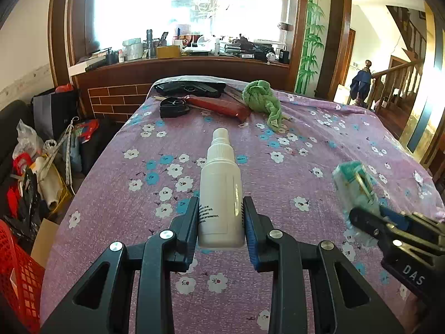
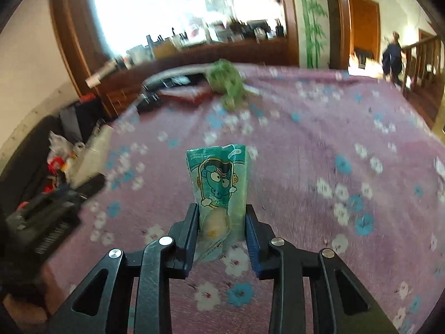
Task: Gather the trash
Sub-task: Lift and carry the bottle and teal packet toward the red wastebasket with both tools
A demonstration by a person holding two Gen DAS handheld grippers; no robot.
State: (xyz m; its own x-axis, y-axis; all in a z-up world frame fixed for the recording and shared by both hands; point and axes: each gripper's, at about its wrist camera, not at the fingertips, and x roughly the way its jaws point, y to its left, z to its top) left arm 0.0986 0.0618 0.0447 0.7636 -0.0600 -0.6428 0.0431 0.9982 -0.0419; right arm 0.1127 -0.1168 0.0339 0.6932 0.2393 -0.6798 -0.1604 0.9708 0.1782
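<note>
My left gripper is shut on a white spray bottle, held above the table with its nozzle pointing away. My right gripper is shut on a teal snack wrapper with a cartoon face, held upright above the table. In the left wrist view the right gripper and its wrapper appear blurred at the right. The left gripper's body shows blurred at the left of the right wrist view.
The table has a purple floral cloth. At its far end lie a green rag, a red wrapper, a black case and a black object. A red basket and clutter stand left of the table.
</note>
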